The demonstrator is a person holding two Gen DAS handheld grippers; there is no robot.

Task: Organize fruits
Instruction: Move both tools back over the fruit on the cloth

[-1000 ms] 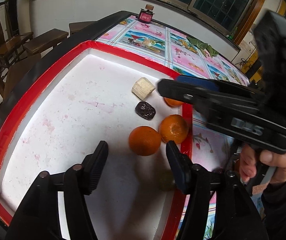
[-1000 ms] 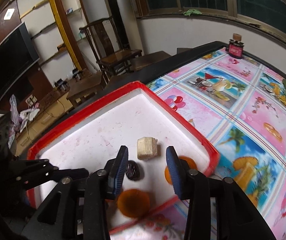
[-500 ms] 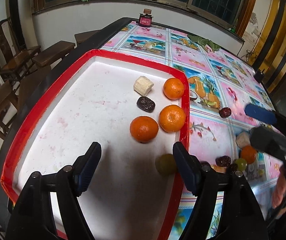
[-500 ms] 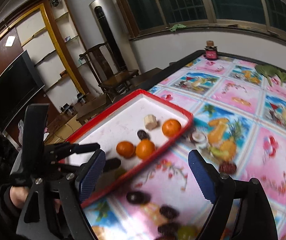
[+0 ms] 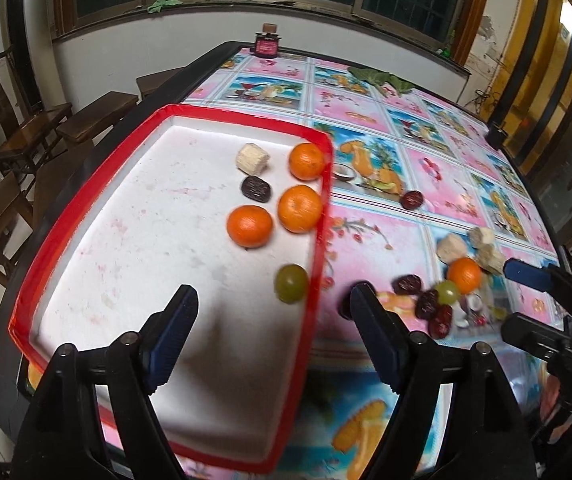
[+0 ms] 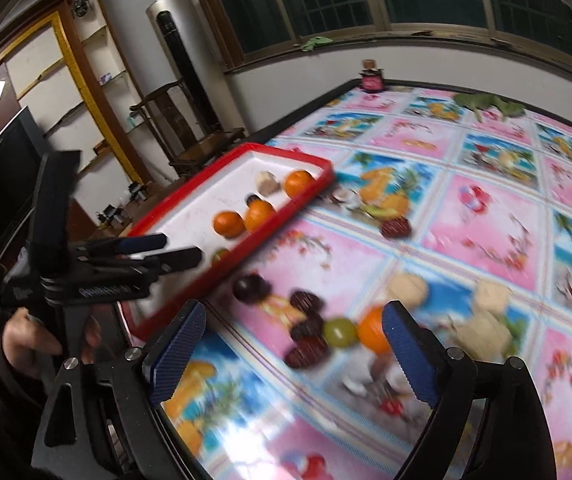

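Leftmost, the red-rimmed white tray (image 5: pixel 98 184) sat on the table's near corner, with wooden chairs (image 5: pixel 18 136) beyond it by the wall. Over the tray's near part hung the left gripper (image 5: pixel 272 320), its jaws apart and having just been opening, with nothing pressed between the blue pads; one finger stood above the white floor, the other past the red rim over the tablecloth (image 5: pixel 437 168). Inside the tray, toward its right side, lay a pale banana piece (image 5: pixel 252 158), a dark date (image 5: pixel 256 189) just below it, and three oranges: one (image 5: pixel 306 161) at the far right edge, one (image 5: pixel 299 208) against the rim, one (image 5: pixel 249 226) beside it. A green grape (image 5: pixel 291 283) rested nearer the gripper, close to the rim.

Right of the tray, on the patterned cloth, a lone date (image 5: pixel 411 199) lay apart. Further right sat a cluster: several dark dates (image 6: pixel 305 328), a green grape (image 6: pixel 339 332), an orange (image 6: pixel 371 330) and pale banana pieces (image 6: pixel 407 288), all blurred in the right wrist view. The right gripper (image 6: pixel 293 356) hovered over this cluster, its jaws wide apart and having just been opening, gripping nothing. A hand (image 6: pixel 32 340) held the left tool's handle at that view's left edge. At the table's far end stood a small dark jar (image 5: pixel 268 45).
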